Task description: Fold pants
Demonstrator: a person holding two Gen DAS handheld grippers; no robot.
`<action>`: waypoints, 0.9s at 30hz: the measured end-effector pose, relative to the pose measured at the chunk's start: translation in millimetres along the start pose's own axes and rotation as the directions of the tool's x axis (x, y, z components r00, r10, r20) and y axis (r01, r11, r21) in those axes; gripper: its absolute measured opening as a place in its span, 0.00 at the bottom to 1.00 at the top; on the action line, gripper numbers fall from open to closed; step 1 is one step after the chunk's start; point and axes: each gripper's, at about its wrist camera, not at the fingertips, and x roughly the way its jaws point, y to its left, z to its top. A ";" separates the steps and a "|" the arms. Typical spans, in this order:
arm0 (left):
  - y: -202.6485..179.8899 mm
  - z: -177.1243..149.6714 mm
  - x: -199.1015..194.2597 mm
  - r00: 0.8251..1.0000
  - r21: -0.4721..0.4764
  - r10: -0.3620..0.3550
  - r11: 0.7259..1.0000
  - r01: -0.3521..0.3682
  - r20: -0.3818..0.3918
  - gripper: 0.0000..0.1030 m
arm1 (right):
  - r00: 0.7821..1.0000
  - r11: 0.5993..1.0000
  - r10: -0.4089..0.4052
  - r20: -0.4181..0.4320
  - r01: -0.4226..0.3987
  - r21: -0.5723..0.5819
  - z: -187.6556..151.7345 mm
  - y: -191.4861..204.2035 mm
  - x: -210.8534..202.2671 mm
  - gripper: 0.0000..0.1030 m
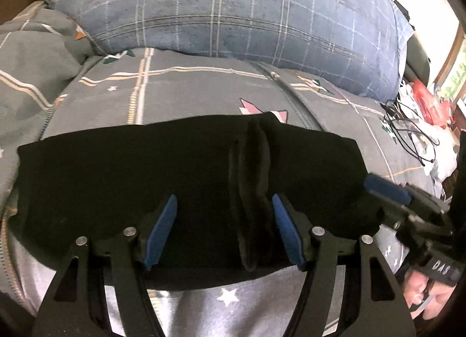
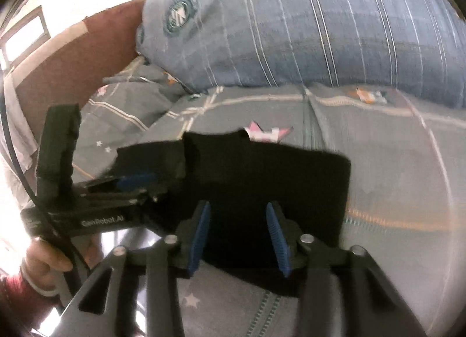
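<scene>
The black pants lie folded into a compact rectangle on the grey patterned bedspread, with a raised crease ridge right of centre. My left gripper is open, its blue pads just above the near edge of the pants. My right gripper is open over the right part of the pants and holds nothing. In the left wrist view the right gripper shows at the pants' right edge. In the right wrist view the left gripper shows at the pants' left side.
A large blue plaid pillow lies behind the pants. Black cables and red and white bags lie at the far right. A brown headboard stands at the left. Hands hold both gripper handles.
</scene>
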 end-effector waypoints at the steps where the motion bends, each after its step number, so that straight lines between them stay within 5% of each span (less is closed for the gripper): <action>1: 2.7 0.2 -3.0 1.000 -0.005 0.004 1.000 -0.004 0.003 0.70 | 1.000 1.000 0.003 0.013 -0.003 -0.005 3.3 1.1 -0.9 0.46; 6: 18.8 -1.5 -19.8 0.999 -0.037 0.028 0.999 -0.026 0.031 0.78 | 1.000 1.000 0.017 0.019 -0.016 -0.023 15.6 8.4 7.7 0.46; 20: 76.9 -13.3 -44.3 0.996 -0.188 0.081 0.979 -0.072 0.043 0.78 | 0.994 0.981 0.111 -0.026 -0.113 -0.159 48.4 67.5 49.1 0.52; 27: 110.9 -30.5 -56.5 0.997 -0.325 0.049 0.945 -0.030 0.051 0.78 | 0.986 0.968 0.156 -0.051 -0.163 -0.189 57.4 93.3 68.3 0.59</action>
